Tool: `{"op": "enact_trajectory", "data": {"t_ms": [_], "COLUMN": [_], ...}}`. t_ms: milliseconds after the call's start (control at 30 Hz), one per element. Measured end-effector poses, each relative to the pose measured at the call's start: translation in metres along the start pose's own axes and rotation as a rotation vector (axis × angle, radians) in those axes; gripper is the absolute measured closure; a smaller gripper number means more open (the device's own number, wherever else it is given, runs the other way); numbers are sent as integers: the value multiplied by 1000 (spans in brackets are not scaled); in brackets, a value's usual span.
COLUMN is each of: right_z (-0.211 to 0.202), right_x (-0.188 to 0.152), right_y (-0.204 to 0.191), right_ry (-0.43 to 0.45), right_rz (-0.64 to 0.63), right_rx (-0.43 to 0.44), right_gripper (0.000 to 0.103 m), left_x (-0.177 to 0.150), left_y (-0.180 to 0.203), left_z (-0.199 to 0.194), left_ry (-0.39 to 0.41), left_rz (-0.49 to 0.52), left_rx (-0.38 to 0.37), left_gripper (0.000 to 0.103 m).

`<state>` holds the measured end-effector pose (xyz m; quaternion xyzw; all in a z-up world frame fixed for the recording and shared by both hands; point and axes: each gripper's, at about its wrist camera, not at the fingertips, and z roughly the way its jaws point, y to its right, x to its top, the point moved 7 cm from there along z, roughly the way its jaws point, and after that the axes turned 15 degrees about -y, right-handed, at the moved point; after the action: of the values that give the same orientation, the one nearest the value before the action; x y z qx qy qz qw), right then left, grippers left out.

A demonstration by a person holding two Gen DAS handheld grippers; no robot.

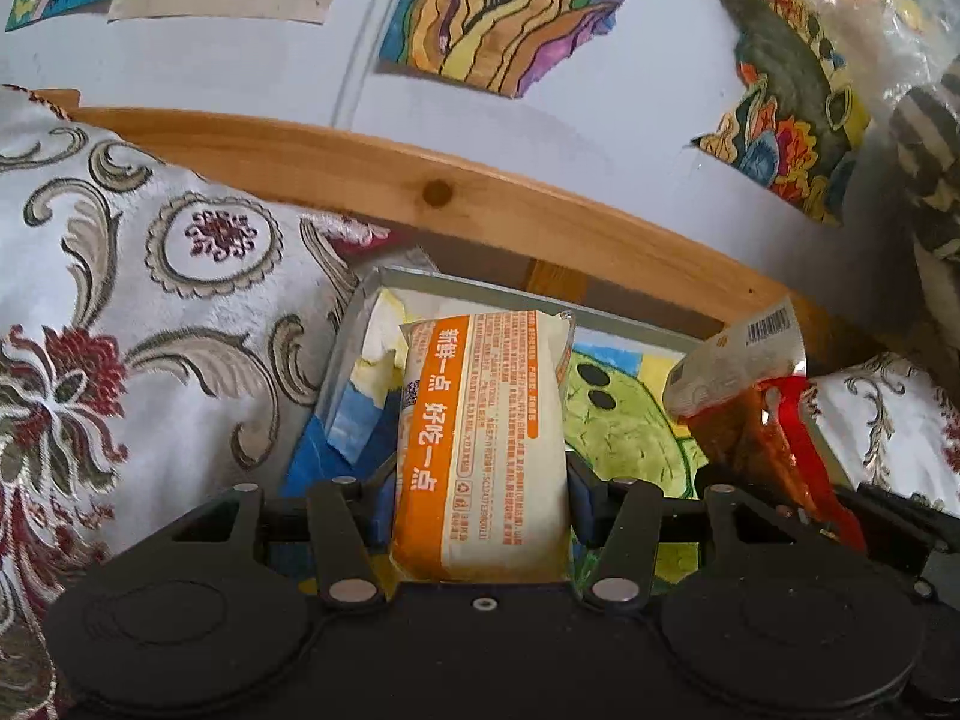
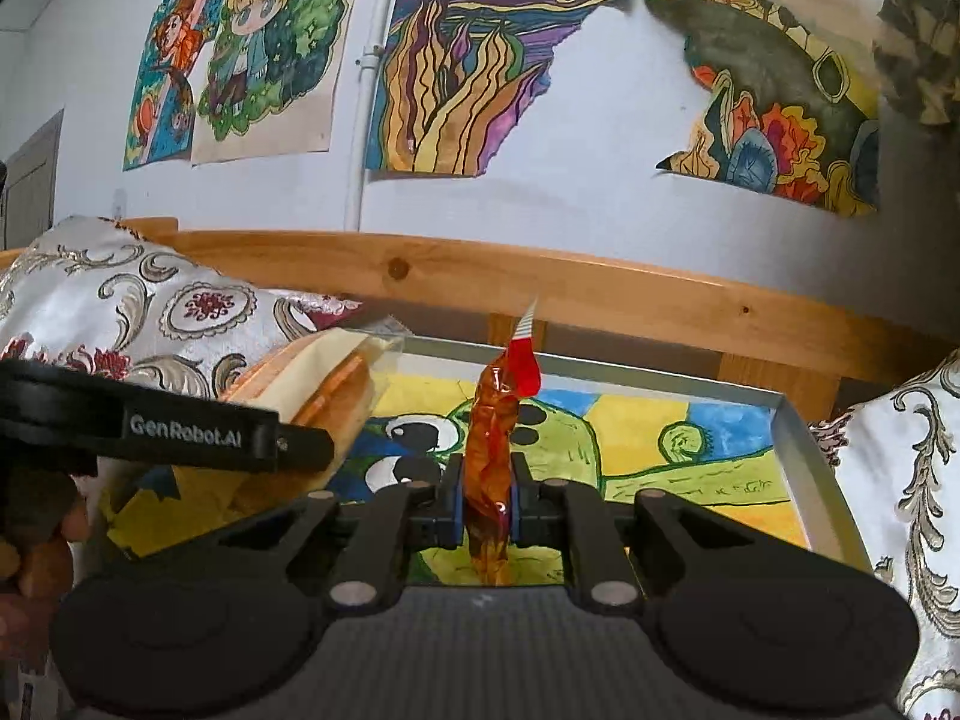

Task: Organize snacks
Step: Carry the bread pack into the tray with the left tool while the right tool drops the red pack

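Left tongs (image 1: 480, 480) clamp orange packet (image 1: 480, 438); right tongs (image 2: 487, 495) pinch red-orange wrapper (image 2: 492, 450).

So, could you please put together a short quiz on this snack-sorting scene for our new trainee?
1. True or false: the left gripper is shut on the orange-and-cream snack packet.
2. What does the right gripper hold? A) a cushion B) a red-orange snack packet C) nothing
3. Fill in: under both packets lies a metal-rimmed ____ with a colourful drawing on its floor.

Key: 1 true; 2 B; 3 tray.
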<state>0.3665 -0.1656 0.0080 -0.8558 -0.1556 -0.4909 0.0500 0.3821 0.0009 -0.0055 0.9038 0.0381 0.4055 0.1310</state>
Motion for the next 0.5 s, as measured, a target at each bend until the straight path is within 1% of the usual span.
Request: {"op": "enact_trajectory", "data": {"t_ms": [233,333,367,400,433,467,500], "right_z": [8,12,13,13,13,12,10], "right_x": [3,4,4,5,5,6,7], "right_y": [7,12,13,13,15,16,18], "right_ry": [-41,-62,-66,-70,-73,-72,-67], "right_rz": [-1,-17,-28,-41,-51,-53,-49], "right_rx": [14,9,3,-5,-22,-32,-40], "right_gripper": [88,85,80,67,59,47,43], "left_x": [-8,-10,-10,-10,-11,-11,-11], "left_y": [-1,-1,-1,-1,0,0,1], "left_z": [8,11,11,12,13,12,12], "left_ry": [-18,-19,-18,-17,-18,-15,-16], "left_rz": [-6,-17,-19,-18,-19,-18,-18], "left_rx": [10,11,13,15,17,17,14], "left_gripper": [48,48,48,48,48,48,48]}}
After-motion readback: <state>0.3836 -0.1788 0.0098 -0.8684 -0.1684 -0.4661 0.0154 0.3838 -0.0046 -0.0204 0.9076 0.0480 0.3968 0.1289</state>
